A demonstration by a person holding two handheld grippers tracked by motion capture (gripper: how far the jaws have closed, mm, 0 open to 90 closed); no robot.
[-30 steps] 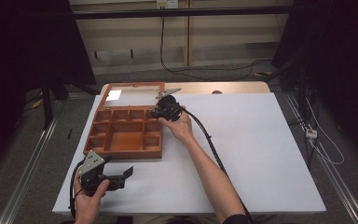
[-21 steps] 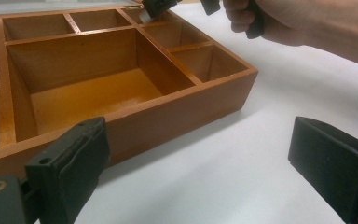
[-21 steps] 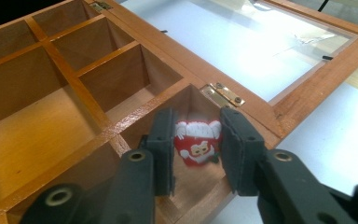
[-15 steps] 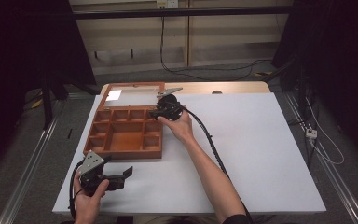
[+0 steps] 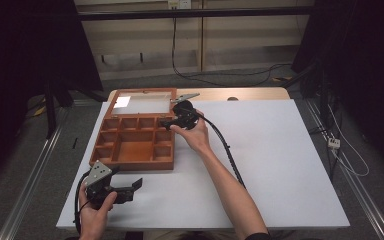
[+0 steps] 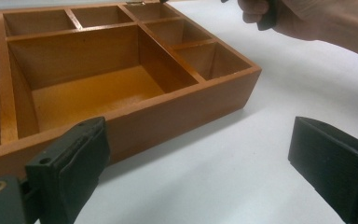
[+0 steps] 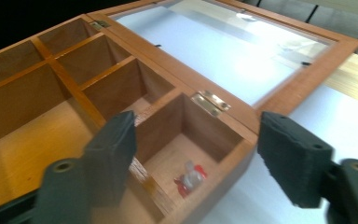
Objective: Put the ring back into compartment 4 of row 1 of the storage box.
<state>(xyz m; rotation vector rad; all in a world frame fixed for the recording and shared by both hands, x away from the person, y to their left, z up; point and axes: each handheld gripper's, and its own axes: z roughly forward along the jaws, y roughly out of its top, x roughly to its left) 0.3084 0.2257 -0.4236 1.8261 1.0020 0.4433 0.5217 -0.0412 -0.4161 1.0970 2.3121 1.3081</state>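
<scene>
A brown wooden box (image 5: 132,161) with several compartments lies open on the white table, its glass lid (image 5: 142,102) folded back. My right gripper (image 5: 172,121) hovers over the box's far right corner. Its jaws have just been opening and now stand open (image 7: 198,119) with nothing pressed between them. Below them a small red and clear wrapped sweet (image 7: 189,179) lies in the corner compartment beside the brass hinge (image 7: 210,102). My left gripper (image 5: 135,185) rests near the table's front left, open (image 6: 200,128), facing the box's front wall (image 6: 182,107).
The white table top (image 5: 280,165) stretches wide to the right of the box. A black cable (image 5: 227,150) trails from the right gripper along the forearm. The right hand (image 6: 298,18) shows beyond the box in the left gripper view. Dark curtains flank the table.
Both hands stay about where they were. The right gripper's jaws over the box's far right corner look a little wider apart than before.
</scene>
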